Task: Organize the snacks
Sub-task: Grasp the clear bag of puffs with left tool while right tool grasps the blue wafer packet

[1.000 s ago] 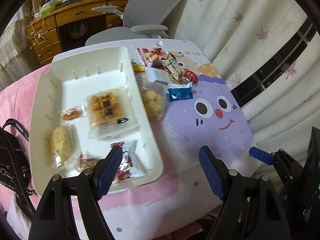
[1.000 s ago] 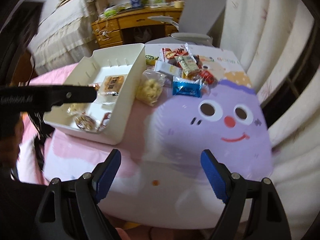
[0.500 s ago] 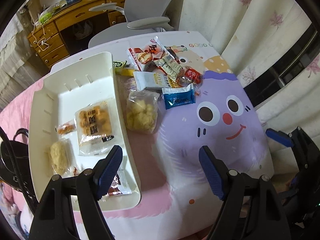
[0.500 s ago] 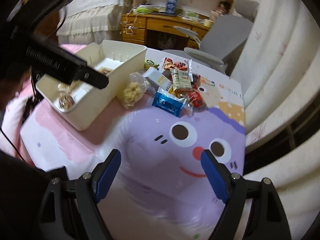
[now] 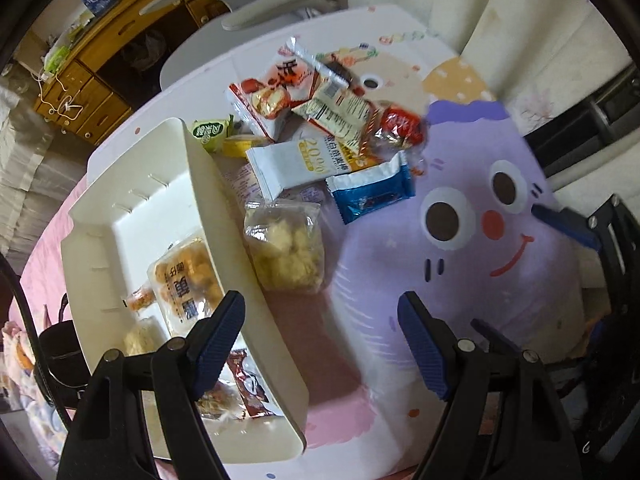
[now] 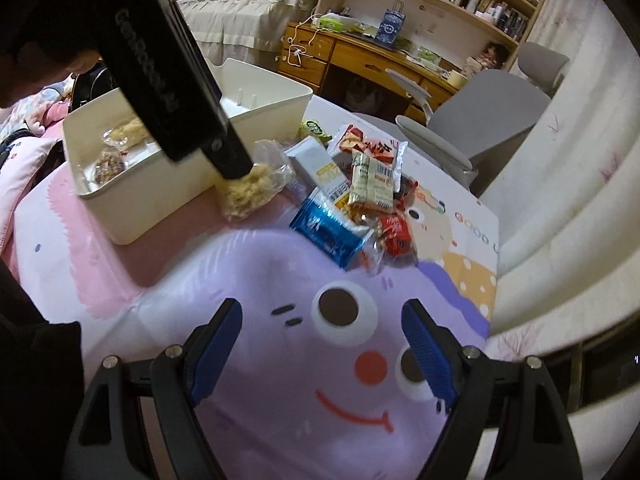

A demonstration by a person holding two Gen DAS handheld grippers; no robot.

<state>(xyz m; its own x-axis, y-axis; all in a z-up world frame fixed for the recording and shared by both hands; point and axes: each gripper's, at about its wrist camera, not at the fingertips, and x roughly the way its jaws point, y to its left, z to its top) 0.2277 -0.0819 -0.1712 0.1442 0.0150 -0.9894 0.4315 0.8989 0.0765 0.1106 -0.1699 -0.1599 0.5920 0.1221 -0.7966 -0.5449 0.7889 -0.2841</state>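
Below the left gripper now lie the bin's right wall and bare pink cloth; a second ago it hung over the bin's inside. Its jaws stand apart, empty, pointing straight down. Just ahead sits the clear puff bag, the snack pile beyond. Right gripper, also apart and empty, tilts down over open purple cloth, the pile well ahead.

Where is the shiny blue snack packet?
In the left wrist view, the blue packet lies on the tablecloth, right of the white bin, just below the white packet, beside the purple cartoon face.
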